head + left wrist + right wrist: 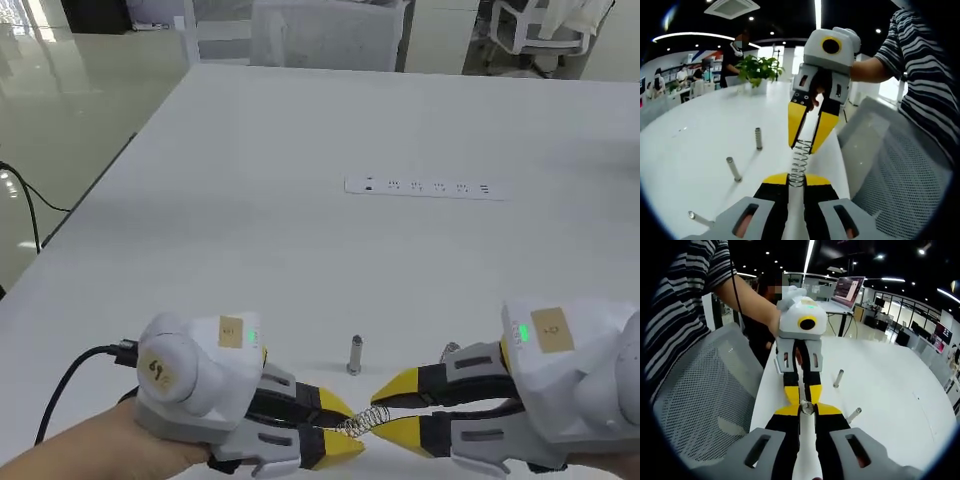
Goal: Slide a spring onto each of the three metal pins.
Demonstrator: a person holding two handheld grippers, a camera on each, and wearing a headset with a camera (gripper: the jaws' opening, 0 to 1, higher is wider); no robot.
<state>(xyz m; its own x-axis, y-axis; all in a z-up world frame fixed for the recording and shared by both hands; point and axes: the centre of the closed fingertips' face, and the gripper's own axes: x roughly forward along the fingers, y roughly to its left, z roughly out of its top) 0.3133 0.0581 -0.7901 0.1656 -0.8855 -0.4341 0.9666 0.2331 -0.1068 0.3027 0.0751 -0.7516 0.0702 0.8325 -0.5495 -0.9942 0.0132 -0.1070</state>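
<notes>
A small metal spring (366, 419) hangs just above the white table (300, 220), stretched between my two grippers. My left gripper (352, 430) is shut on one end of the spring (799, 162). My right gripper (386, 415) faces it tip to tip and is shut on the other end (807, 408). In its own view the left gripper (797, 181) looks at the right gripper (805, 146). The right gripper (807, 411) looks back at the left gripper (801, 395). One bare pin (355, 355) stands upright just beyond the spring. Three bare pins stand in a row: (758, 138), (733, 169), (697, 218). Two pins (838, 378), (854, 415) are to the right.
A white power strip (425, 187) lies mid-table, well beyond the pins. The table's near edge runs under the grippers, with a mesh chair (890, 165) beside it. A potted plant (757, 70) and a laptop (850, 290) are further off.
</notes>
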